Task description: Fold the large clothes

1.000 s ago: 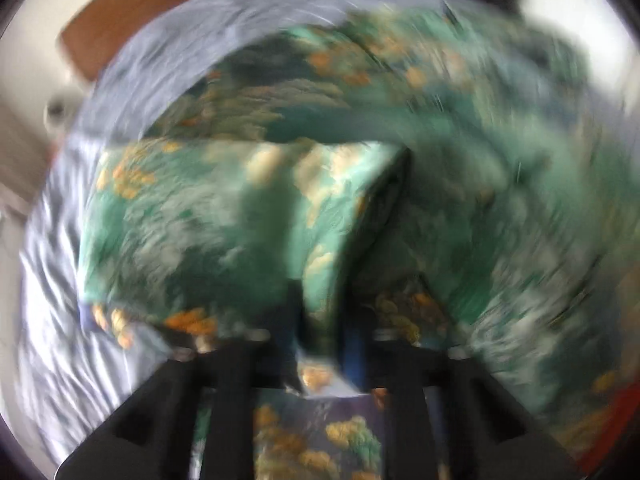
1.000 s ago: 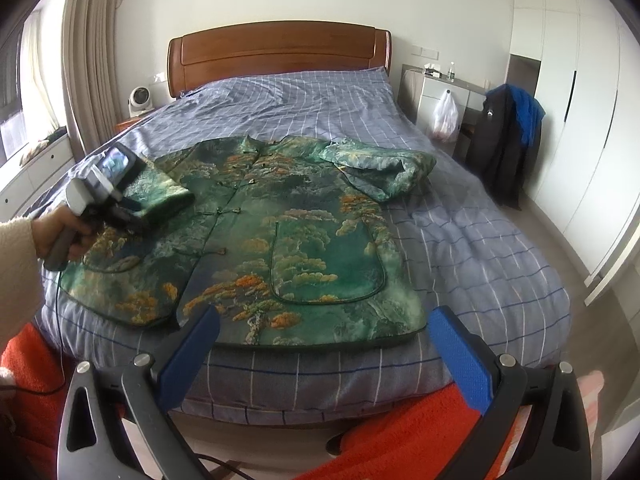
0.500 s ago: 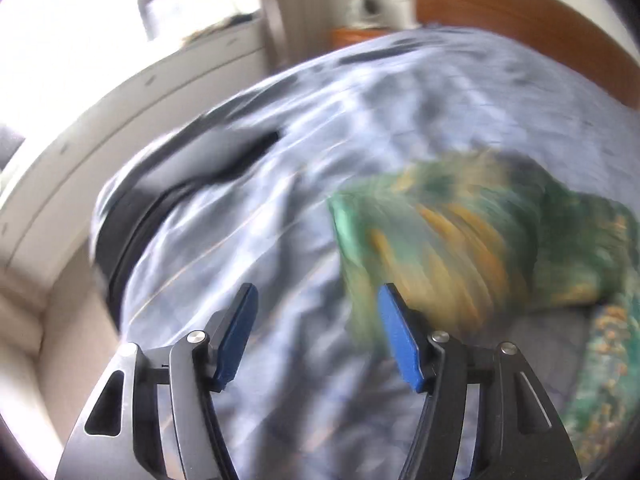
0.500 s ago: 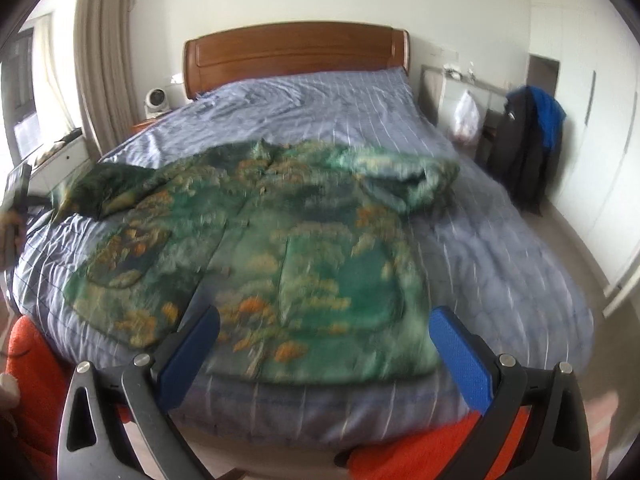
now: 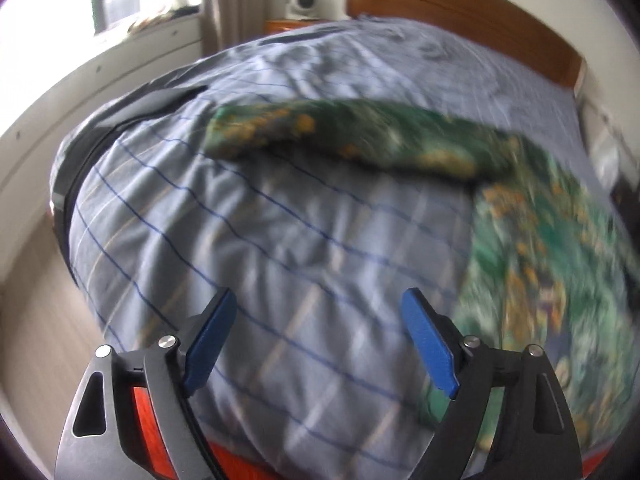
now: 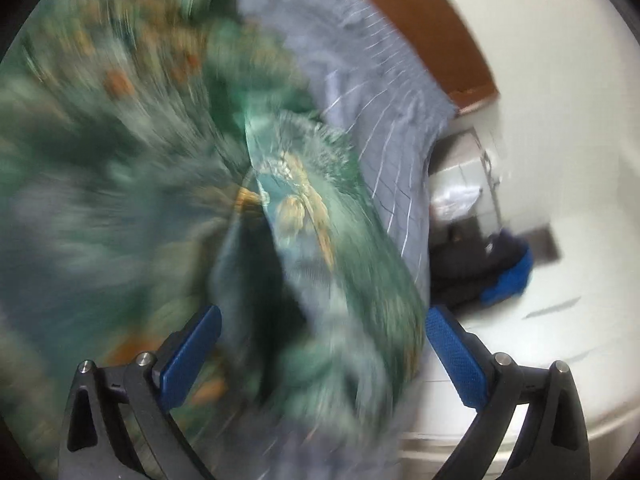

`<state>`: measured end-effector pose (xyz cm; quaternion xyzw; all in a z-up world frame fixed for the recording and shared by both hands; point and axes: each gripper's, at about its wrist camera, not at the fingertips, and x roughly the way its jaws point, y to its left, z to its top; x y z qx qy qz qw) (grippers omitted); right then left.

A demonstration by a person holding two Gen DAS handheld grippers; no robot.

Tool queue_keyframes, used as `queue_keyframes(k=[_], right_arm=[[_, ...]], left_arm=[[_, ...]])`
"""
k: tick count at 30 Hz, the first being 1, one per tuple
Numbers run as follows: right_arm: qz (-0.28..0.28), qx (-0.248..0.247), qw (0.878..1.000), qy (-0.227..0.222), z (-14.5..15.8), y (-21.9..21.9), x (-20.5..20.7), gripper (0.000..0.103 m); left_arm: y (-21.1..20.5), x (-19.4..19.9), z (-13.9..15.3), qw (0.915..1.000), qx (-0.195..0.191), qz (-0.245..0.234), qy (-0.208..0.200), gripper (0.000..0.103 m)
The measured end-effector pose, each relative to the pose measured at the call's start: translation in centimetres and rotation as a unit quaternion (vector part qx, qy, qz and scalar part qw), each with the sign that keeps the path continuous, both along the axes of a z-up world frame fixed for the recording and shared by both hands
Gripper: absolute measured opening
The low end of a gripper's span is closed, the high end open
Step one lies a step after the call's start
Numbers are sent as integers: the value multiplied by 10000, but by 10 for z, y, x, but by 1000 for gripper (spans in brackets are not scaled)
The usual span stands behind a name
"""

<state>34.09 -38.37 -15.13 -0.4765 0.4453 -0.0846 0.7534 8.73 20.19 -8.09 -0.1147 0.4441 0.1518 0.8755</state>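
A large green jacket with orange and white print lies on the blue checked bed. In the left wrist view its body (image 5: 532,248) is at the right and one sleeve (image 5: 320,136) stretches out flat to the left. My left gripper (image 5: 320,320) is open and empty above bare bedding, short of the sleeve. In the blurred right wrist view the jacket (image 6: 112,168) fills the left and its other, bunched sleeve (image 6: 320,248) lies between the jaws. My right gripper (image 6: 320,332) is open around that sleeve.
The wooden headboard (image 5: 460,12) is at the far end of the bed (image 5: 248,216). A white ledge and window (image 5: 120,40) run along the left side. A dark and blue garment (image 6: 500,272) hangs by the white wall at the right. Orange fabric (image 5: 152,412) shows below my left gripper.
My left gripper let go of the sleeve, which now lies stretched out, and pulled back wide open. My right gripper swung from the foot of the bed to the bunched right sleeve.
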Motion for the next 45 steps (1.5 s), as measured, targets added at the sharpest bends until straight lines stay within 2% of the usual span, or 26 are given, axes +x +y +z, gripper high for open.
queue_keyframes(k=[2,3,4,6,8,11,12,13,14,16,18,19,21,25,26,31,32,33,34,35,36,37,38,40,42,45], right_arm=[[43,-498,9987,-55,-19,-2,23,83],[-69,-466,9988,-155,-20,-7,32,65],[-271,-212,9991,-256,-15,-16,38,47],[-987,1035,9870,-731,15,-50,42,37],[-2094,2378,9336,-1675,52,-113,18,37],[-3570,4175,7969,-2512,66,-210,-53,40],[-3907,4585,7505,-2717,61,-235,-81,53],[-4158,4833,7159,-2846,54,-253,-104,75],[-4499,5082,6720,-2964,45,-273,-137,85],[-4799,5376,6227,-3047,35,-289,-178,91],[-4946,5555,5959,-3029,32,-292,-221,91],[-4904,5602,5961,-3006,35,-289,-238,91],[-4592,5749,6155,-2824,40,-274,-263,91],[-3490,6495,6552,-1645,41,-213,-277,91],[-3244,6652,6626,-1149,34,-192,-275,91],[-2786,6863,6717,-138,0,-146,-278,91],[-2720,6893,6715,-49,-6,-137,-281,91],[-2638,6946,6692,69,-8,-133,-277,91],[-2534,6983,6691,206,-9,-126,-274,87],[-2410,6897,6817,400,-8,-117,-267,79],[-2344,6717,7010,500,-7,-110,-268,51],[-2305,6293,7399,576,-3,-100,-263,34],[-2269,5965,7677,584,2,-92,-258,27],[-2261,5851,7770,527,12,-91,-262,13],[-2127,6015,7688,434,30,-86,-266,12],[-1927,5911,7823,381,55,-77,-277,12]], left_arm=[[-21,-3,-4,9994,224,-245,117,86],[-32,-3,-8,9985,334,-381,225,86],[-37,-5,-9,9978,397,-461,280,86],[-45,-4,-13,9963,515,-603,332,86],[-50,-3,-13,9959,549,-664,275,86],[-51,5,-16,9968,310,-699,241,86],[-51,10,-17,9969,198,-724,255,86],[-50,15,-19,9969,89,-737,269,86],[-50,18,-19,9969,13,-747,260,86],[-44,23,-20,9966,-195,-762,227,86],[-33,28,-21,9957,-498,-757,203,86],[-28,30,-23,9944,-668,-798,204,86],[-21,38,-29,9880,-1117,-1042,245,90],[-33,60,-53,9594,-2002,-1915,537,92],[-40,64,-59,9548,-2087,-2032,599,93],[-84,64,-64,9425,-1858,-2689,697,94],[-92,62,-64,9398,-1819,-2795,744,82],[-99,59,-64,9389,-1706,-2880,797,56],[-105,57,-63,9408,-1499,-2923,836,44],[-109,55,-62,9403,-1463,-2960,827,25],[-111,53,-59,9387,-1547,-2972,807,18],[-112,51,-54,9393,-1585,-2937,795,16],[-113,48,-47,9397,-1605,-2925,752,14],[-113,38,-30,9386,-1718,-2920,650,14],[-116,27,-18,9375,-1725,-2963,599,13],[-123,10,-22,9384,-1527,-3013,728,14]])
